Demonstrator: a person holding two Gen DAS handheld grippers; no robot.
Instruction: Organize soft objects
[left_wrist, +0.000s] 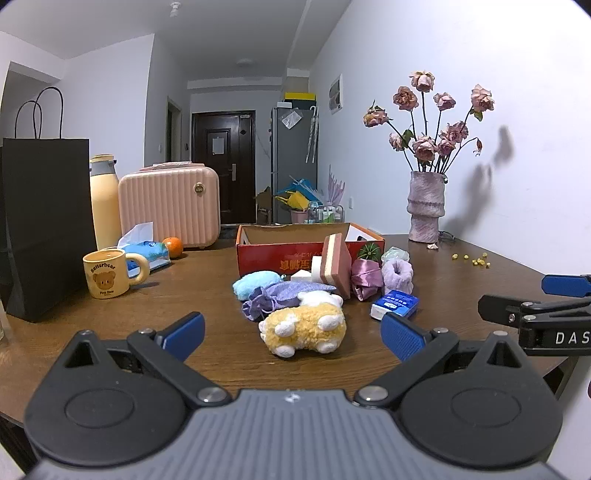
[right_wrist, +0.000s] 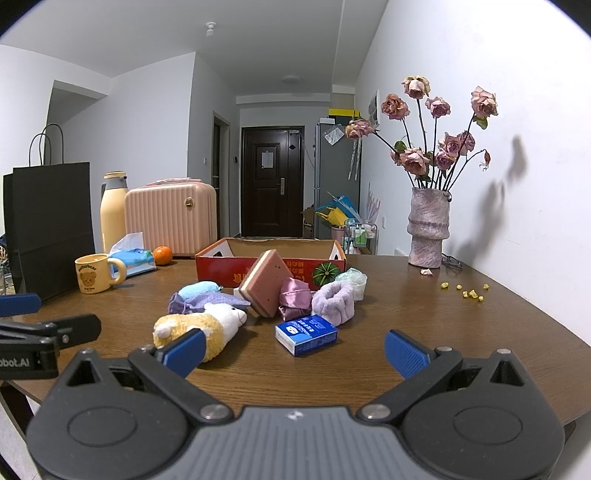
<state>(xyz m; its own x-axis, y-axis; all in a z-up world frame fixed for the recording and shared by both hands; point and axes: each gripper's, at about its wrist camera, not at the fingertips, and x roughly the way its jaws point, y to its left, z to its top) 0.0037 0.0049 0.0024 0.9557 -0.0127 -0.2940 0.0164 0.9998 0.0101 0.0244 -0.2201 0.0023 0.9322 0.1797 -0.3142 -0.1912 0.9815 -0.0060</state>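
So both grippers are hanging back over the near edge of the tabletop, tilted a bit downward, nothing in either one. The left gripper has its blue fingers spread wide with the yellow plush toy sitting right out in front of the gap, not touched, so that looks like the obvious first pick to me. The right gripper is just as wide apart and empty, lined up more with the blue tissue pack. The soft stuff is all heaped mid-table: a light blue pouch, a lavender drawstring bag, a pink sponge block leaning upright against the pile, a purple satin scrunchie and a fuzzy lilac band. Right behind the heap sits the red cardboard box, open on top and looking empty, so I'd guess that's where everything goes. The mug and black paper bag toward the left edge and the vase at the far right corner stand well clear of the pile.
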